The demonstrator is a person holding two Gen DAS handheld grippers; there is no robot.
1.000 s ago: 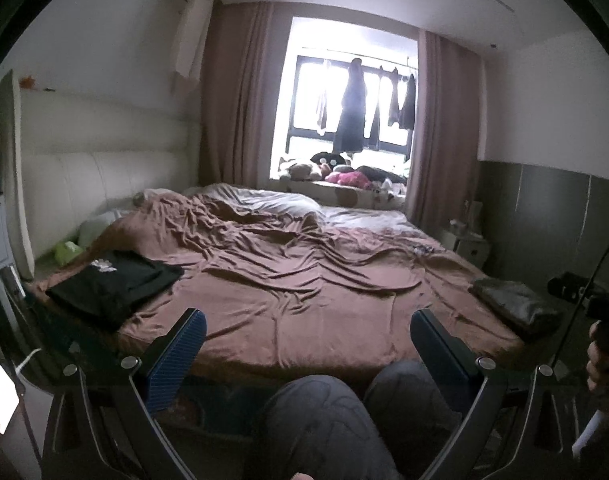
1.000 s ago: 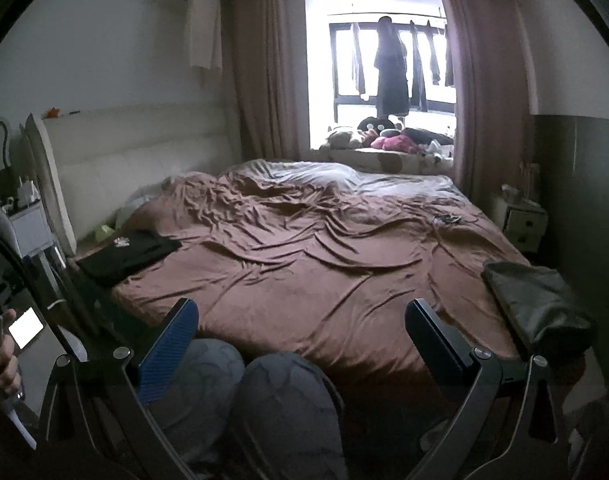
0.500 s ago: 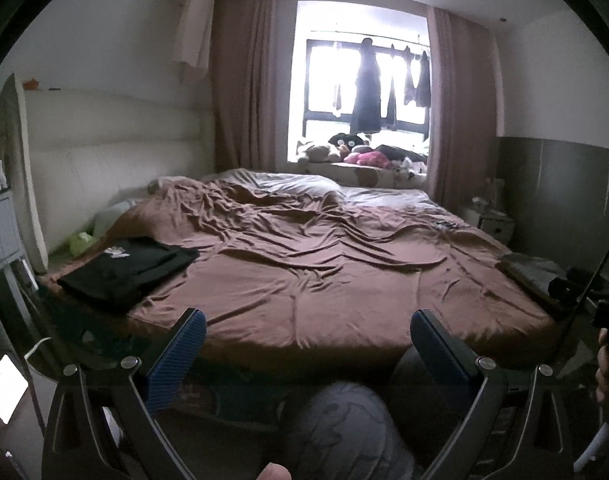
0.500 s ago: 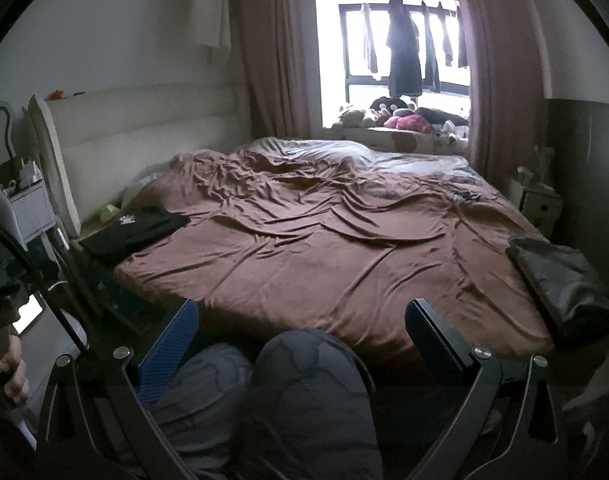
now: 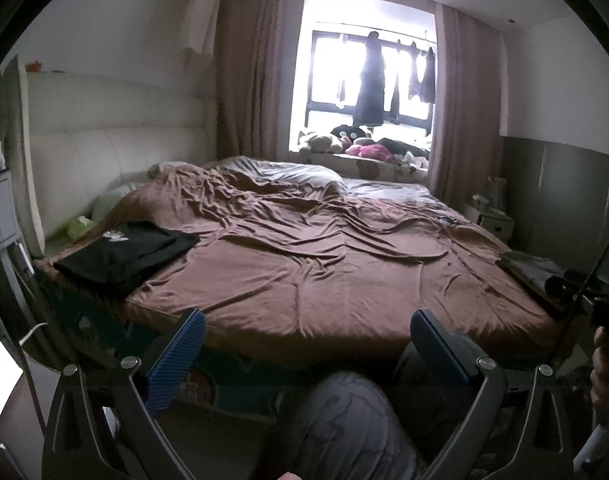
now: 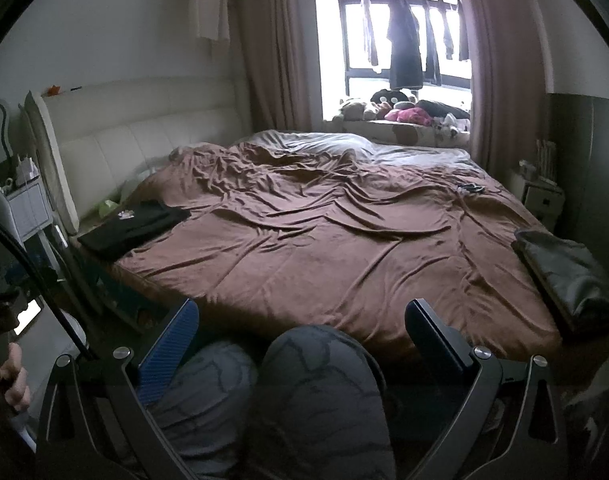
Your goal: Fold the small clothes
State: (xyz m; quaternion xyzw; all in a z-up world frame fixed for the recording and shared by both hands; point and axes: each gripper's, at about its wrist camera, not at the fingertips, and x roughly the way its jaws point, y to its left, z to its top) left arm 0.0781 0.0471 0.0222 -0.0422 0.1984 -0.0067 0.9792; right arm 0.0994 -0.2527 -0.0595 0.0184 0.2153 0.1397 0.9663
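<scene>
A black garment (image 5: 124,252) with a small white print lies flat on the left corner of the bed (image 5: 324,280), also seen in the right wrist view as the black garment (image 6: 134,228). A grey folded garment (image 6: 564,272) rests on the bed's right edge, and shows as the grey garment (image 5: 532,270) in the left wrist view. My left gripper (image 5: 306,336) hangs open in front of the bed's near edge, holding nothing. My right gripper (image 6: 302,326) is open too, above the person's knees (image 6: 304,380), well short of both garments.
The brown sheet (image 6: 324,232) is wrinkled across the bed. A padded white headboard (image 5: 104,152) stands at left beside a nightstand (image 6: 28,204). Soft toys (image 5: 344,144) fill the window sill; clothes hang in the window. A small white cabinet (image 6: 540,196) stands at right. A lit phone screen (image 5: 0,376) lies low left.
Both cameras have risen and tilted, so the bed sits lower and fuller in view. The person's knees shifted at the bottom. Both grippers stayed open and nothing on the bed moved.
</scene>
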